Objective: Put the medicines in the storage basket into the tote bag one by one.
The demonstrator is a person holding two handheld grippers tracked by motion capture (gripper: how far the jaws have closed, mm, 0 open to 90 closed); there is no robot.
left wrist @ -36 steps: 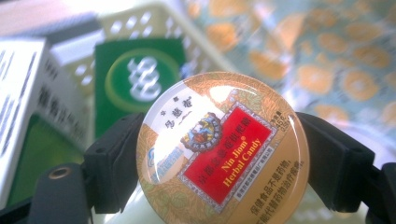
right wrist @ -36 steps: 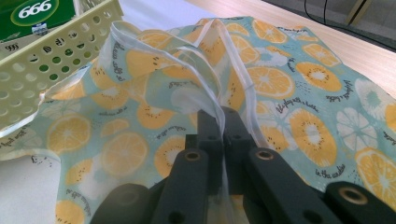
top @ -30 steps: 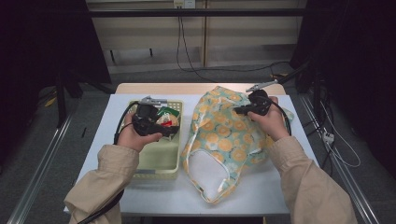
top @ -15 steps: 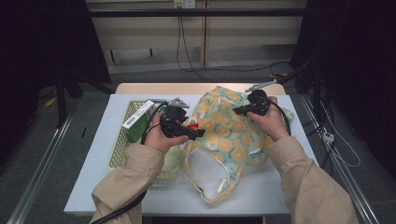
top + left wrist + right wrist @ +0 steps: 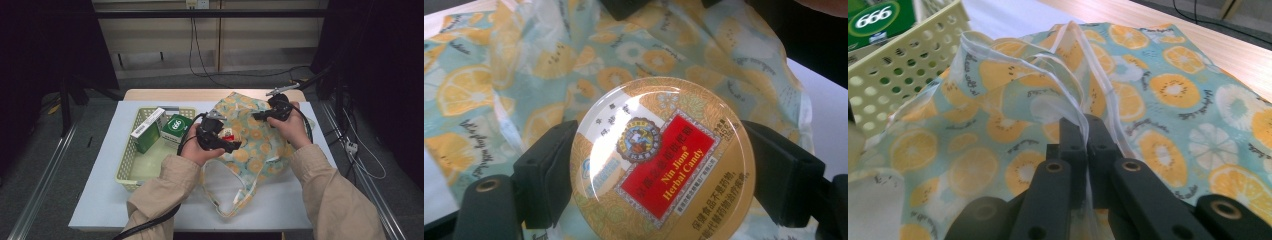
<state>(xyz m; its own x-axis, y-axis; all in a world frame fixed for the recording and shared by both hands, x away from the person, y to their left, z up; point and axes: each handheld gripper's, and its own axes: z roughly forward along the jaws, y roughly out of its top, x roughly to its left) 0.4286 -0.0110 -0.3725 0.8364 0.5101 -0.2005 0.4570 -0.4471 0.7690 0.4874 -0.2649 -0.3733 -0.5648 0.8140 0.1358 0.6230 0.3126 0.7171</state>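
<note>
A white-topped table (image 5: 100,200) carries everything, and the biggest thing on it is the citrus-print cloth bag (image 5: 260,145), spread beneath both claws. To the left of the left claw sits a pale green basket (image 5: 131,167) with two green boxes (image 5: 176,129) standing at its far end.

The right claw (image 5: 262,115) is pinched fully closed on the bag's pale hem, holding that edge up; in the right gripper view (image 5: 1087,131) its jaws meet with the fabric trapped between them. The left claw (image 5: 227,145) is spread about as wide as the round gold candy tin (image 5: 663,159), which it clasps by the rim on both sides, lid facing the camera, hanging just over the bag and beside its raised edge.

The risk, as I see it: the tin is smooth and rounded, gripped only at two points on its edge, so a tilt could let it swivel or slip free before it reaches the opening. If the right claw lets the thin hem slide, the mouth would sag shut and the tin would land on top of the cloth.
</note>
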